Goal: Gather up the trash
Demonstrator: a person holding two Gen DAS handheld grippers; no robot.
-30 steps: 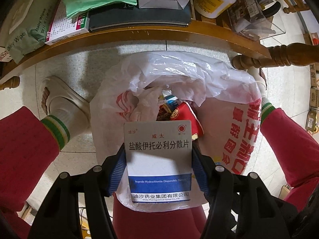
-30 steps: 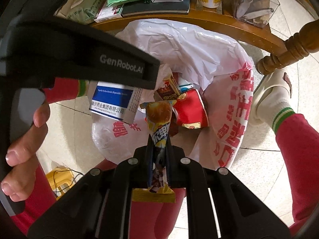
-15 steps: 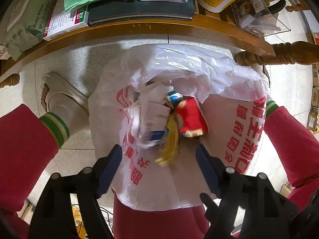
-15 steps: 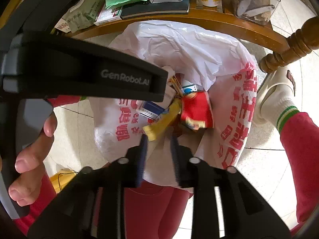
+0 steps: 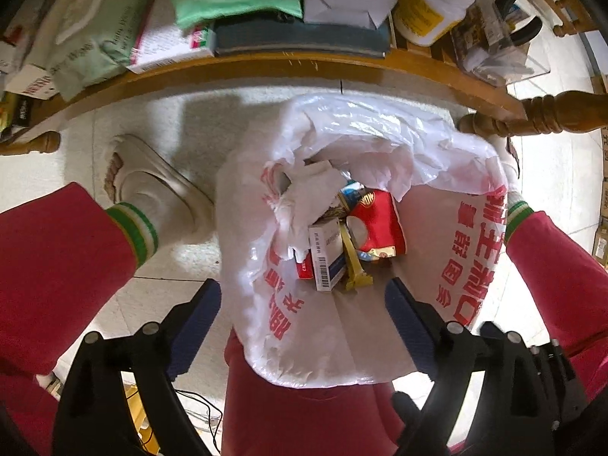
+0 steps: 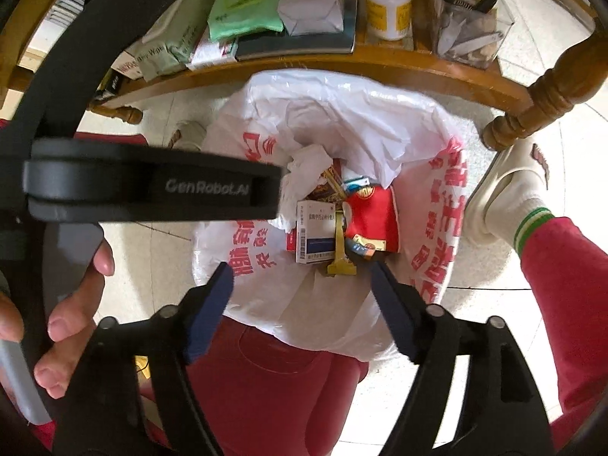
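Bag (image 5: 448,174) between red-trousered knees, mouth open below bench (image 5: 266,64) edge. Box (image 5: 327,254), red packet (image 5: 376,224) and yellow wrapper (image 5: 355,269) inside; deeper trash hidden under crumpled paper. Left gripper (image 5: 302,304) and right gripper (image 6: 300,288) both spread wide, empty, above bag's near rim.

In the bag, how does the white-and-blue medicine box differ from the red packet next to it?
The medicine box is a rigid white carton with a blue band and barcode; the red packet is a soft, crumpled red wrapper with gold trim. The box keeps flat faces and square edges; the packet bulges. A yellow wrapper lies between them. Both lie inside the white plastic bag.
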